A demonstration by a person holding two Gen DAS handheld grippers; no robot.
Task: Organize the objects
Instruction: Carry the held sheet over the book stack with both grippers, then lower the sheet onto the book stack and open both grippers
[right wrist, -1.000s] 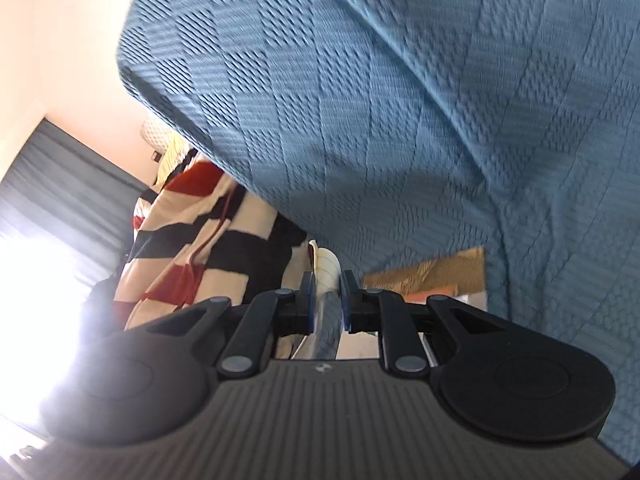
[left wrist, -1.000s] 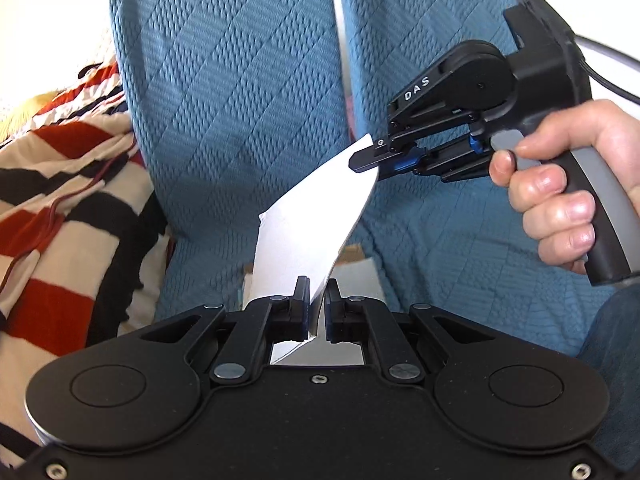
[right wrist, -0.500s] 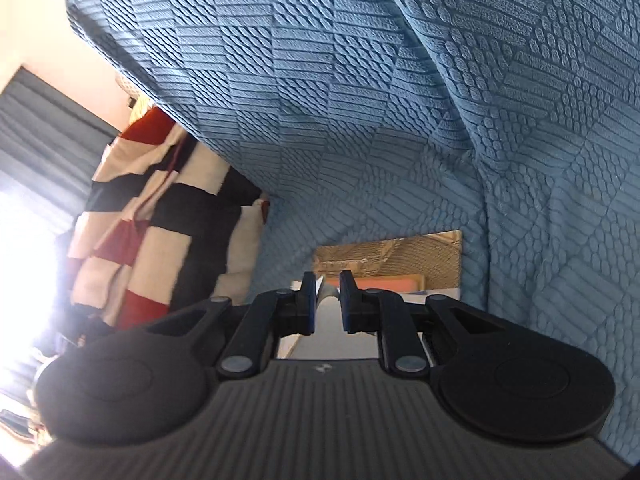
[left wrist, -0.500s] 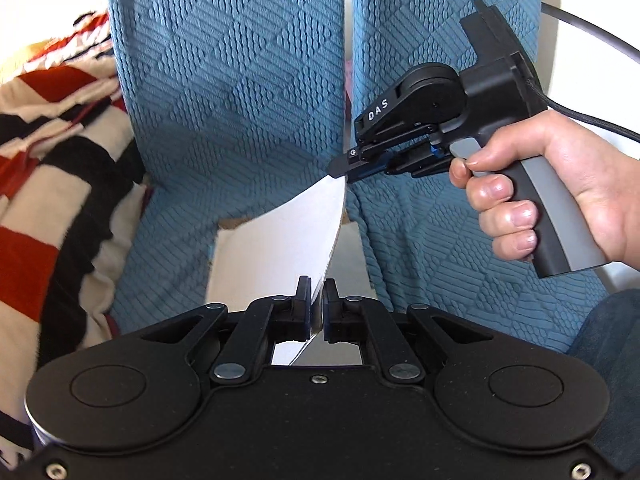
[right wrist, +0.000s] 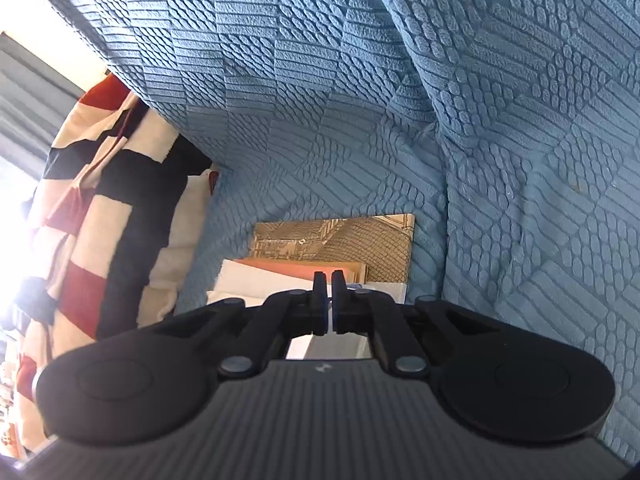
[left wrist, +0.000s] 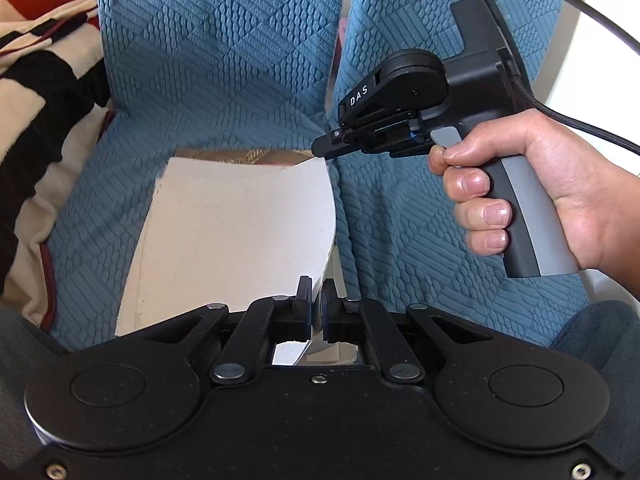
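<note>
White sheet lying curved on blue sofa seat, atop gold-patterned book. Left claw pinching sheet's near rt corner; right claw just closed onto far rt corner. Striped blanket left of sheet.

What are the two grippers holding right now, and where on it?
Both hold the same white sheet: the left gripper is shut on its near right edge, and the right gripper pinches its far right corner above the blue sofa cover.
</note>
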